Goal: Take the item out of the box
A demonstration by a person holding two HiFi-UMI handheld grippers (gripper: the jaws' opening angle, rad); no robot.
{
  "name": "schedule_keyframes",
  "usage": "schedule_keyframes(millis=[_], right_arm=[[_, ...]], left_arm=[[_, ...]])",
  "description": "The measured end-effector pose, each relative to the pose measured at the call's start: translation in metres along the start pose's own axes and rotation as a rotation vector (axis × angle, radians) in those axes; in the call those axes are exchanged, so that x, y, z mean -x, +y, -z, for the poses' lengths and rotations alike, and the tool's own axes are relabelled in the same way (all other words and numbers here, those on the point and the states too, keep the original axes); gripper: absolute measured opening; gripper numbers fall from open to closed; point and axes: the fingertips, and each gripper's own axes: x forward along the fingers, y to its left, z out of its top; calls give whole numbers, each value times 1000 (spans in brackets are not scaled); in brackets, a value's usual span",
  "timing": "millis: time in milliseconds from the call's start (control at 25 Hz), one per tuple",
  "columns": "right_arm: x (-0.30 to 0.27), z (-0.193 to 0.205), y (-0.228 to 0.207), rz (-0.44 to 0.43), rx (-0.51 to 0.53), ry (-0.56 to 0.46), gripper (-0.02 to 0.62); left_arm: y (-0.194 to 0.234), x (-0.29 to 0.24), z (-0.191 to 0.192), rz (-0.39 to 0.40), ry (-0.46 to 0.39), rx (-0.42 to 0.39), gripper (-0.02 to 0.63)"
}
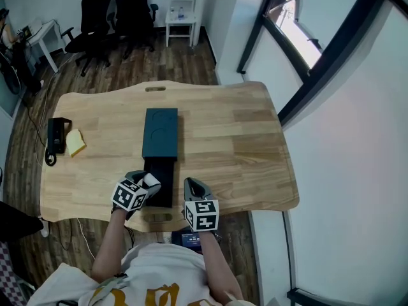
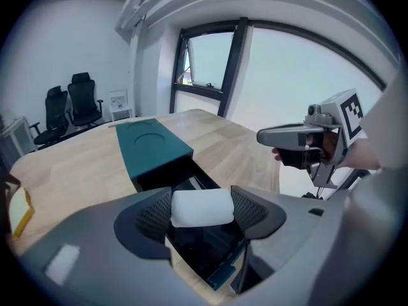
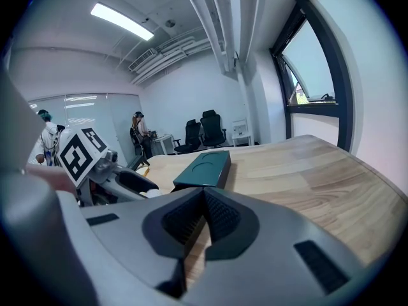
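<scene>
The white item (image 2: pixel 202 207), a small soft-looking block, is clamped at both ends by the left tongs (image 2: pixel 202 215). It hangs just above the black inner tray (image 2: pixel 207 244), which is slid out of the teal box (image 2: pixel 150 146) toward the bench's (image 1: pixel 236 139) near edge. The right tongs (image 3: pixel 204 217) (pressed together, empty) hover just right of the tray. At the far left lie a black device (image 1: pixel 57 134) and a yellow pad (image 1: pixel 76 142).
</scene>
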Motion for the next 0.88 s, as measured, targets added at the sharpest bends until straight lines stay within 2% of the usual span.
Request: schedule_keyframes(millis=[280, 520, 640, 800, 880], right_arm=[[15, -5, 1, 2, 18, -28, 5], [18, -11, 4, 5, 40, -46, 5], [22, -19, 1, 31, 58, -77, 5], [27, -36, 2, 71, 139, -140, 5], [28, -41, 2, 70, 137, -152, 5]], left_arm=[[5, 31, -34, -71, -228, 49, 298], [13, 53, -46, -99, -346, 80, 296], [8, 60, -51, -90, -387, 58, 296], [2, 72, -62, -95, -443, 4, 296], [1, 77, -68, -109, -475, -16, 296]])
